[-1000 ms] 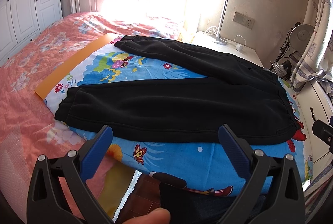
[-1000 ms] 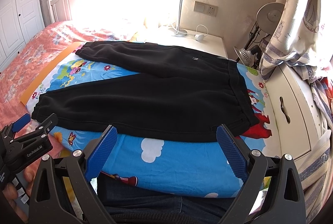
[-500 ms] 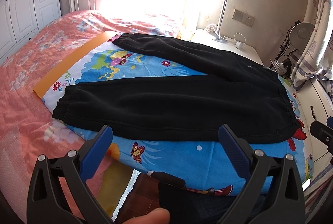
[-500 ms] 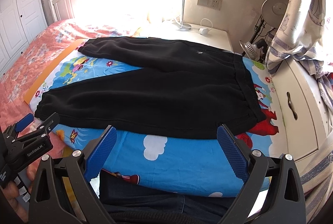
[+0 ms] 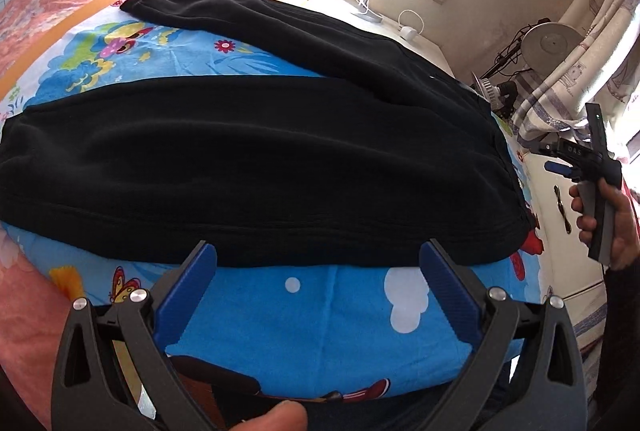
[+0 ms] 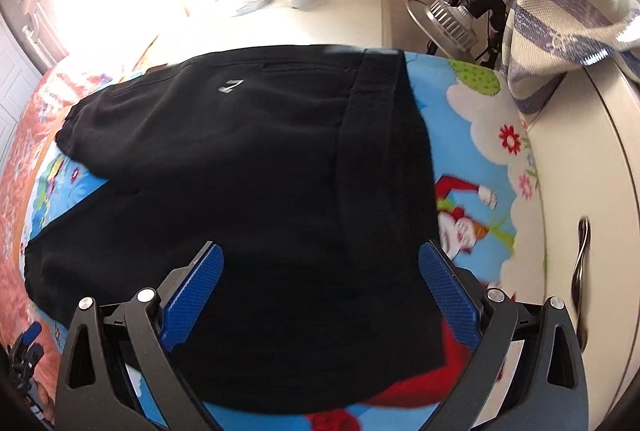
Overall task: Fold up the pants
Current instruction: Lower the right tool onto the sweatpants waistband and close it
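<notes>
Barely begun, by the look of it. Pants (image 5: 248,159) spread flat on the blanket (image 5: 304,315), legs apart, no fold made. Left gripper (image 5: 318,263) at the pants' near edge, fingers spread, empty. Right gripper (image 6: 320,267) over the waistband (image 6: 376,135), likewise released.

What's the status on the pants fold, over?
Left gripper open, at near hem edge. Right gripper open, low over the waistband end. Black pants flat on cartoon sheet, legs spread, unfolded. Nothing in the way.
</notes>
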### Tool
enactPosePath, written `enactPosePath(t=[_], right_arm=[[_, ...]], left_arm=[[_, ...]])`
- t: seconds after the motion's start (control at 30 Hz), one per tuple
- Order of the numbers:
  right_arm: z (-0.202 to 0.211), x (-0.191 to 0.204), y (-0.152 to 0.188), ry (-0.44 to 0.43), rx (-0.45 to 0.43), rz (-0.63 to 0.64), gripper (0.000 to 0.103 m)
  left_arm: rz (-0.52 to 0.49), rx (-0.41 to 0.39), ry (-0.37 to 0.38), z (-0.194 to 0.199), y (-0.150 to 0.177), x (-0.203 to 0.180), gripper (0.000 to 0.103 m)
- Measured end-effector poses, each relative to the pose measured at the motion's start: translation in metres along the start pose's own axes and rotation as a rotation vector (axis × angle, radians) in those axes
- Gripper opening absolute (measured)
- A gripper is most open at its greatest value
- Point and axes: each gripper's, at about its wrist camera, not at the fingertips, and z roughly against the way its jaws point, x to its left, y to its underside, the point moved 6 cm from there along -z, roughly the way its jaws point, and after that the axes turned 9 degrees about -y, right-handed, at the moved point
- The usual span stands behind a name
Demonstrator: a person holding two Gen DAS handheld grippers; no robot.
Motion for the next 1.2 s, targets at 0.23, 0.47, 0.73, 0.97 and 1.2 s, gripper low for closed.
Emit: enactPosePath(t=[0.23,0.47,0.73,0.97,1.2], right_arm=[[-0.075,-0.057,-0.129,0.033,0.146,0.124,0.074],[-0.136,-0.038,-0.169,-0.001,0.305,0.341,0.073],[-0.168,-0.039,-0.179,-0.057,0.390,0.381,0.022],[-0.062,0.007,-0.164,-0.065,0.089,0.490,0.009],[0.049,0.079,-0.074,-0.123,-0.159,0.537,0.008]], left_arm=[[0.063,0.065,-0.029,-0.030,-0.027,0.004,0.101],[0.155,0.141,-0.130,-0.049,-0.031,0.039,0.101],[0.169,0.146,-0.184,-0.057,-0.049,0.055,0.101],[0.169,0.014,-0.023,-0.055,-0.129,0.030,0.100],[0.320,0.022,0.332,-0.096,-0.241,0.009,0.084]])
